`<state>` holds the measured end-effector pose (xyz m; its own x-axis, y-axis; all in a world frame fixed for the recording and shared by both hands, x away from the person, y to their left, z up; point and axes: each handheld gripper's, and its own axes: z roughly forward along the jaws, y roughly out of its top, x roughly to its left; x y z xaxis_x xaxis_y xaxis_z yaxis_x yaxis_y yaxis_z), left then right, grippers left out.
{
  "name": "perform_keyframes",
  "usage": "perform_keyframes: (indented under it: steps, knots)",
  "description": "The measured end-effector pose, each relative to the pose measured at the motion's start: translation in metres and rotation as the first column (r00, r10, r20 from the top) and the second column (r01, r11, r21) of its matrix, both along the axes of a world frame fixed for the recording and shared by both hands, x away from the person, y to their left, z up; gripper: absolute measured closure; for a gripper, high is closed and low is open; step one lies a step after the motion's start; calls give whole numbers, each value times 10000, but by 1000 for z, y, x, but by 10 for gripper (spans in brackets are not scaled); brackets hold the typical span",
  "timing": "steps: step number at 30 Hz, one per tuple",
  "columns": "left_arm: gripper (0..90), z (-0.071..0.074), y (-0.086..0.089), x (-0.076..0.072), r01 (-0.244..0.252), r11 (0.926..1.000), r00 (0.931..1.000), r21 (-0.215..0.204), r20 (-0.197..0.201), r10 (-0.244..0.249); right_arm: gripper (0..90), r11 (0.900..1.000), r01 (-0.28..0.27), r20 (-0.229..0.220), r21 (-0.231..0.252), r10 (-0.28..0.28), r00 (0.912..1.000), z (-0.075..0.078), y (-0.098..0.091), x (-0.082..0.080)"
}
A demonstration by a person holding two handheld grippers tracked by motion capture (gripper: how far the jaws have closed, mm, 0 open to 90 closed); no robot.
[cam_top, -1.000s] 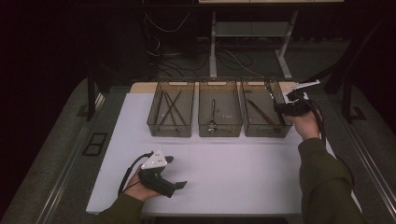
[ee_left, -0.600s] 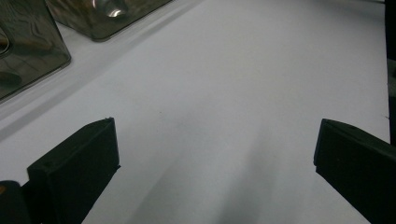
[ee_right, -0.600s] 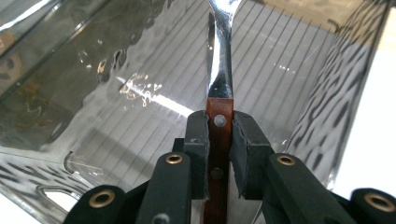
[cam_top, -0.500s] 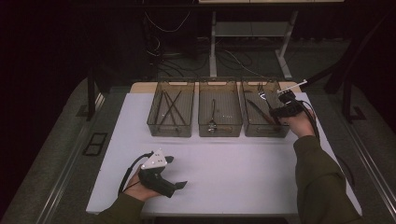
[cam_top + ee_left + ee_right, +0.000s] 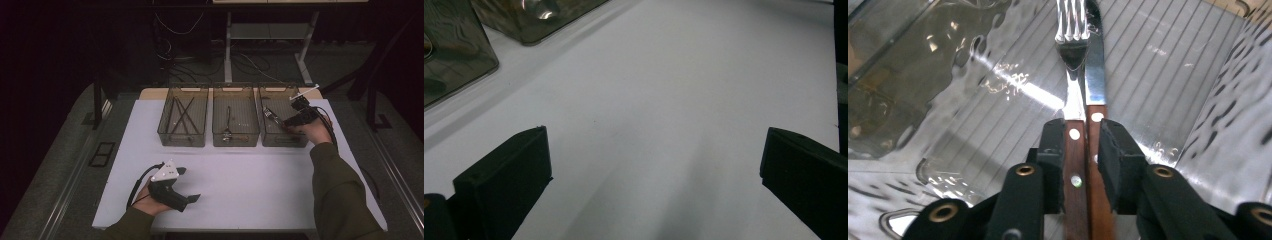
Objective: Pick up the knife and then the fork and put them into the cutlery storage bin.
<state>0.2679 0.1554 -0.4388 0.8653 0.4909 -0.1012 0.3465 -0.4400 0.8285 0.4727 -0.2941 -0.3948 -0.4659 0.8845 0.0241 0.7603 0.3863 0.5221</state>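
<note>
Here the right gripper (image 5: 1082,150) has its fingers (image 5: 1054,150) close on both sides of two wooden handles, a fork (image 5: 1071,60) and a knife (image 5: 1094,65) lying side by side. The fingers have just been opening a little, with the handles between them; I cannot tell if they press. Both lie inside the right clear bin (image 5: 280,142) on the white table (image 5: 250,185). The left gripper (image 5: 186,189) rests low on the table, near the front edge, fingers (image 5: 504,175) wide apart with nothing in them.
</note>
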Motion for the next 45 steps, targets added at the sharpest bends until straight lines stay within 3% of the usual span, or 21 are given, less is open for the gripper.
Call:
perform_keyframes:
  steps: [9,18,24,30,36,45]
  knots:
    - [0,0,1,0,18,10000,10000,25,9,-18,536,9993,69,129,366,-74,9999,3,-5,-2]
    - [0,0,3,2,79,10000,10000,-40,-40,-79,330,9966,-149,835,811,81,9965,13,-11,-11]
    - [0,0,4,3,32,9999,9999,-160,-109,-34,284,9898,-419,1324,1364,237,9909,21,-13,-21]
    - [0,-1,4,5,92,9999,9999,-132,-107,-94,206,9814,-730,1871,1777,391,9816,23,-14,-35]
    - [0,-1,5,6,58,9998,9999,-185,-150,-60,189,9745,-794,2417,2099,270,9700,23,-11,-52]
    - [0,0,7,5,101,9999,9999,-68,-111,-102,157,9626,-1364,3076,2342,597,9496,22,-4,-85]
